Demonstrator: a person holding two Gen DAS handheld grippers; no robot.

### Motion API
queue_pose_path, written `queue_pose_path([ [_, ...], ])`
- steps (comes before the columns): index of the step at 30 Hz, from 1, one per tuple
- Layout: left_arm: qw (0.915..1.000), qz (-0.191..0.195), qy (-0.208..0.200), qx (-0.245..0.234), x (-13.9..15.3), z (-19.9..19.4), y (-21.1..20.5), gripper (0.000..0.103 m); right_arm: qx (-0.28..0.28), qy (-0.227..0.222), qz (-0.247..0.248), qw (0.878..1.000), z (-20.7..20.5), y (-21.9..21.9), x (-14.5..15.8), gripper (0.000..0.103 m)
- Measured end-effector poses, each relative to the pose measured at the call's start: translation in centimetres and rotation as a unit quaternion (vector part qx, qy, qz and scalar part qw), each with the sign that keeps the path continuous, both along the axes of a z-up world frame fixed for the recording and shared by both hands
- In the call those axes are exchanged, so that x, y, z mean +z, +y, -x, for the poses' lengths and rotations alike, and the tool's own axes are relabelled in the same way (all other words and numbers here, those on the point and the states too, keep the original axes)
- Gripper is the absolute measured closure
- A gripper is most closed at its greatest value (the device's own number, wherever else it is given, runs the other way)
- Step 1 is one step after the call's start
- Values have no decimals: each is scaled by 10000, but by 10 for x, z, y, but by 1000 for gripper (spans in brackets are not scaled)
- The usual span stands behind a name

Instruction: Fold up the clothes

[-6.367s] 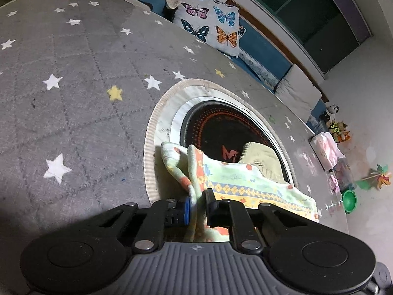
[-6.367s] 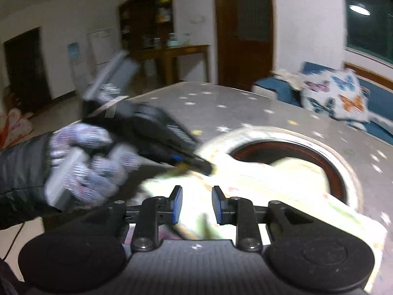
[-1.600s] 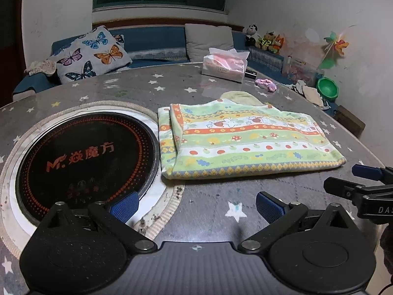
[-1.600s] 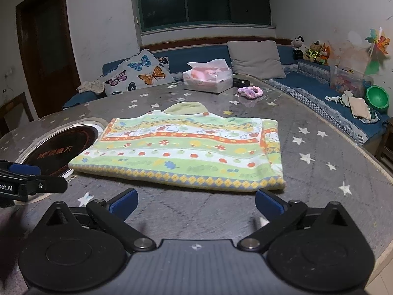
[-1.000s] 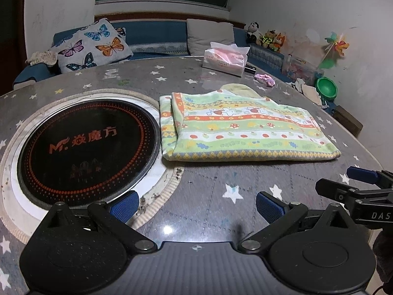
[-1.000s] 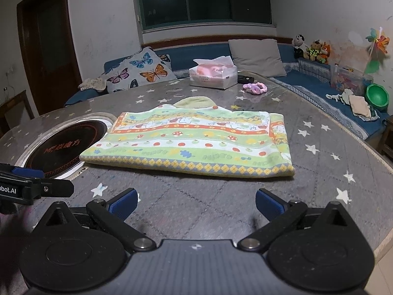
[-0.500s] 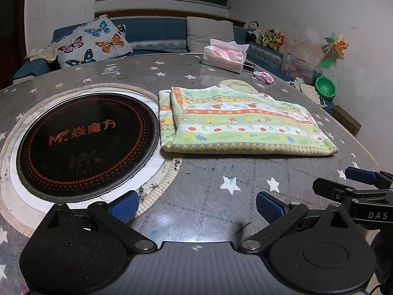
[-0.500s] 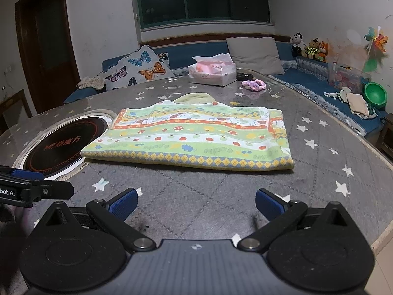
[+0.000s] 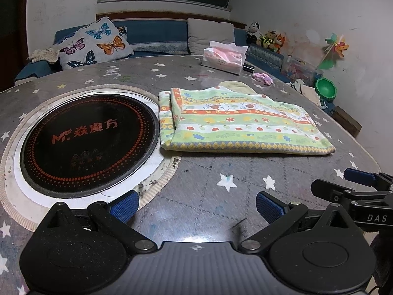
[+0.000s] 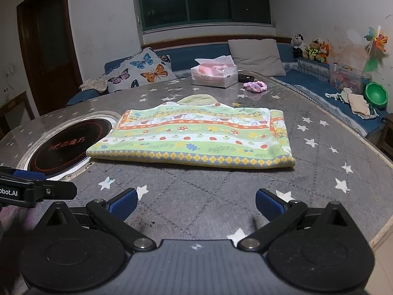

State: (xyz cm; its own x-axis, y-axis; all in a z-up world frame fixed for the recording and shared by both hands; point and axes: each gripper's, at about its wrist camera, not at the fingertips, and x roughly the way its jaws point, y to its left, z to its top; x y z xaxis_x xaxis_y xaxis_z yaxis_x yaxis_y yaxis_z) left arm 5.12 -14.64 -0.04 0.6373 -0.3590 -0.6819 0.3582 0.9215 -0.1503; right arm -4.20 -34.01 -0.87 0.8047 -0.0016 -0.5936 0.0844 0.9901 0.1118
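Observation:
A folded green, yellow and orange patterned garment [image 9: 235,123] [image 10: 196,137] lies flat on the round grey star-print table [image 9: 208,196] [image 10: 208,196], with a pale yellow-green flap showing at its far edge. My left gripper [image 9: 195,205] stands open, low over the table on the near side of the garment, nothing between its blue pads. My right gripper [image 10: 195,204] is open too, short of the garment's near edge. Each gripper shows at the edge of the other's view: the right one [image 9: 348,184], the left one [image 10: 36,186].
A black round cooktop [image 9: 83,142] with orange lettering is set into the table, left of the garment. A pink tissue pack [image 10: 213,75] and a purple scrunchie [image 10: 255,86] lie at the far side. A blue sofa with cushions runs behind; the table edge curves at right.
Both grippers, shut on the cloth 6.4 s ago, are open and drawn back. Over the last second both views drifted slightly; the garment has stayed still.

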Motion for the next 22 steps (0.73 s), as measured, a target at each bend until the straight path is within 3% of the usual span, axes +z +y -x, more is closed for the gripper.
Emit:
queue_pose_path([
  [22, 9998, 51, -159, -66, 6, 14, -1, 0, 21, -113, -15, 9999, 11, 3, 5, 0],
])
